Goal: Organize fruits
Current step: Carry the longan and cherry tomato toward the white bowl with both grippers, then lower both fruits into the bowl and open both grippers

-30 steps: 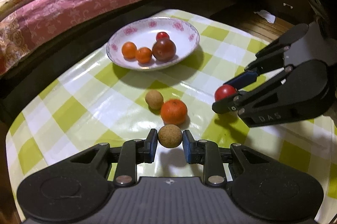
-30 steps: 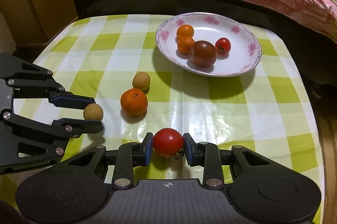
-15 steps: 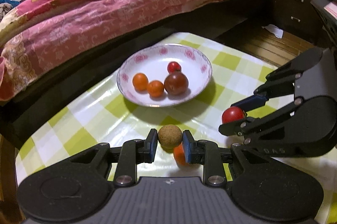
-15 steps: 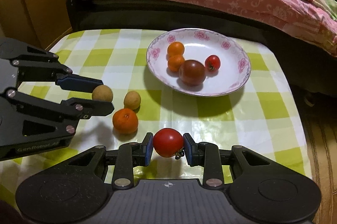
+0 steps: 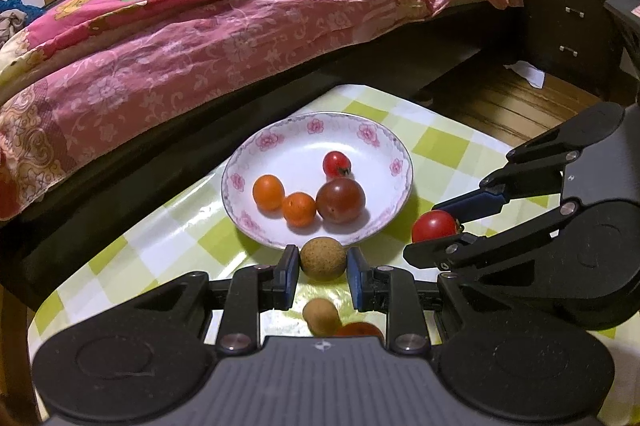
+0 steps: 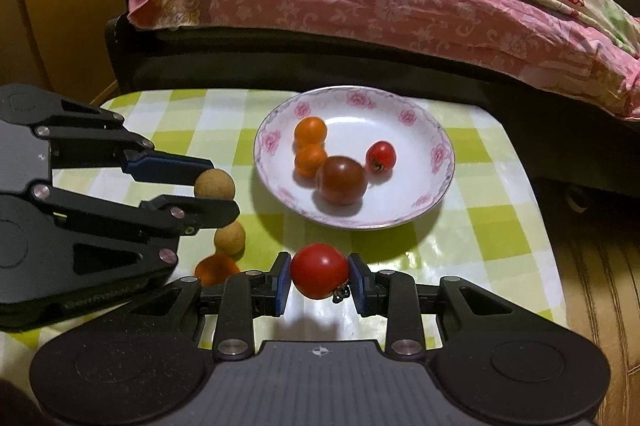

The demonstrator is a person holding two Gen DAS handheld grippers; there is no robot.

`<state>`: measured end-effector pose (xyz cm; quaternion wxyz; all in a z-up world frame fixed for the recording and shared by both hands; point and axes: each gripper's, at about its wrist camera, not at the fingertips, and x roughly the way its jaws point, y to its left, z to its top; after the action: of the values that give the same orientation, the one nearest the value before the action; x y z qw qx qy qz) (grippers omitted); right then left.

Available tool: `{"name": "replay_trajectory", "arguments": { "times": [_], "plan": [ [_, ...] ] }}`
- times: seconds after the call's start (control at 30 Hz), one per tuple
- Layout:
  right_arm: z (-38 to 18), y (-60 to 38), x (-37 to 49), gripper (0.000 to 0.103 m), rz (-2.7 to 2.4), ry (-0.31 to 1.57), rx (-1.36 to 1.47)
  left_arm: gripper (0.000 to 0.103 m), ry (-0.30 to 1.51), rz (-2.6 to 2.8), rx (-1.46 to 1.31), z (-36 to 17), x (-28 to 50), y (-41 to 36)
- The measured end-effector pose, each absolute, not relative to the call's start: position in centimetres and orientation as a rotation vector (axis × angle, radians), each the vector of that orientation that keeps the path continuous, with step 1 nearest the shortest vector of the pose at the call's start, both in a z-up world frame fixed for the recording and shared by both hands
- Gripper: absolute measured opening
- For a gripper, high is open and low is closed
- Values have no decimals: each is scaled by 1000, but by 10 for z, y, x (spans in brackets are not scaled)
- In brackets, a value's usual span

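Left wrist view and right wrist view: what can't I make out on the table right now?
- Orange tangerine on the table: left wrist view, mostly hidden behind the left gripper body; right wrist view, partly covered and blurred.
- Second tan round longan: top hidden by the left gripper's lower finger.
- Red tomato held by the right gripper: whether it is above the white floral plate cannot be told.

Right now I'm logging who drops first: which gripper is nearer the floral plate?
Roughly level. The left gripper, holding a longan, sits at the floral plate near-left rim; the right gripper, holding a tomato, sits just short of its near edge.
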<state>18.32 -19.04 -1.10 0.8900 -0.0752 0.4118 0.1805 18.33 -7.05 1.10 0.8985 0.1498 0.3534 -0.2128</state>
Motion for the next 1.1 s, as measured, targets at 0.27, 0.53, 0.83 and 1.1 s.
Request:
{"name": "replay_trajectory", "arguments": {
  "times": [0.27,0.53,0.83,1.1],
  "plan": [
    [-12,-195,198,27,348,856,-132,34,729,-421,288,9,203,-71],
    [-15,-209,218,27,313,856,-82,34,730,-406,278,5,221,-70],
    [-23,-218,236,27,304,858,-17,34,752,-381,266,-5,239,-68],
    [-27,-221,252,27,294,849,13,34,777,-369,256,-16,252,-65]
  ]
}}
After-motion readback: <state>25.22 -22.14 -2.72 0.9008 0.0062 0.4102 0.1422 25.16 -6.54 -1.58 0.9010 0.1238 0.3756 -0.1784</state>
